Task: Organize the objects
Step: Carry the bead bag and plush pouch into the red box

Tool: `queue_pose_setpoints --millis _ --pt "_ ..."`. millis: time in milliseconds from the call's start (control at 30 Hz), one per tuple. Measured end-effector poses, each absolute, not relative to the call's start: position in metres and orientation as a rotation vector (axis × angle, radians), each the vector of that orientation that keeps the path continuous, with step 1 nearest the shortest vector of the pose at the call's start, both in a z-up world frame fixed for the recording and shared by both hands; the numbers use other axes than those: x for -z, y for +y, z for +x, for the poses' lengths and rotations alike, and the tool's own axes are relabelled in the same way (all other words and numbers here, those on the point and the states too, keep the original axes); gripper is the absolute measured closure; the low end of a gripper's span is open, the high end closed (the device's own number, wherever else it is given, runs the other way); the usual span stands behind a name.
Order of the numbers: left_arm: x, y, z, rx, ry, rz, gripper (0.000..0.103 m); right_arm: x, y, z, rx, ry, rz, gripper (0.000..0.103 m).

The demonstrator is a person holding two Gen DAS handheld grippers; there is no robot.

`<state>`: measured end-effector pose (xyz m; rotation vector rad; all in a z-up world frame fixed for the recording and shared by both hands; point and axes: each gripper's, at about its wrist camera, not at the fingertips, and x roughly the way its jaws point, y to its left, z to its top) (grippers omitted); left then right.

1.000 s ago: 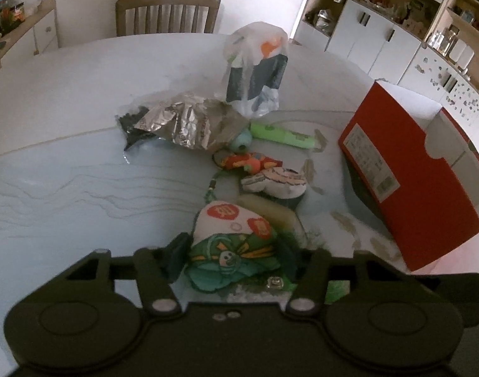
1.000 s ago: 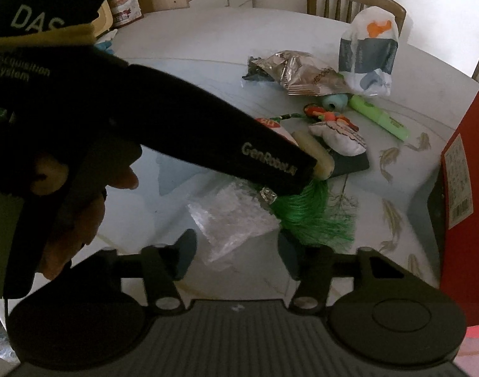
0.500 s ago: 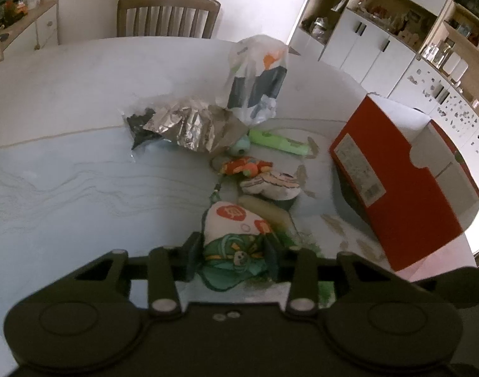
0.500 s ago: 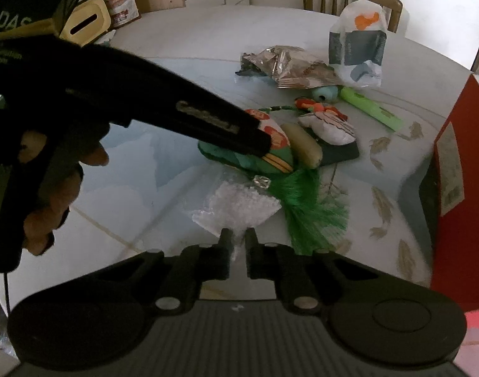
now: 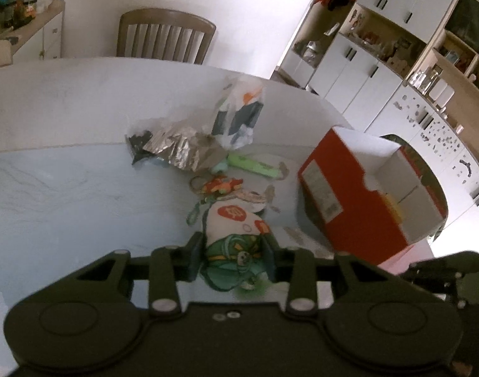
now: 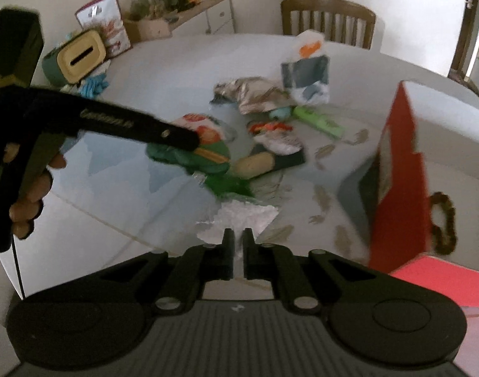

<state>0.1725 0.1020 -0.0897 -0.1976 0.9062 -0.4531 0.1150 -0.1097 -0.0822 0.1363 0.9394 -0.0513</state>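
- Lifted since a second ago, the green pouch (image 5: 236,245) now hangs above the worktop (image 5: 66,188), pinched by the left gripper (image 5: 233,253) fingers.
- Right gripper (image 6: 238,245) fingers are pressed on the clear plastic bag (image 6: 242,220).
- Red box (image 5: 349,201) stands at two o'clock, open.

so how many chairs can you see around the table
1: a wooden slat-back chair at the far side of the table, seen in both views. Others may be out of frame.
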Motion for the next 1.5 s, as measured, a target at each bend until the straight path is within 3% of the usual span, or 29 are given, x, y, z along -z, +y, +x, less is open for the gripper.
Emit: queue_pose_setpoints --millis 667,1167,1500 --pt "-0.008 0.023 0.162 0.576 0.753 -0.237 0.066 -0.02 -0.212 0.065 0.202 0.719 0.131 0.098" --pt "-0.006 -0.1 0.183 0.686 0.786 -0.2 0.066 -0.007 -0.31 0.044 0.309 0.75 0.118 0.098" --pt "0.028 -0.165 0.201 0.691 0.85 -0.143 0.065 0.017 -0.365 0.04 0.354 0.786 0.124 0.098"
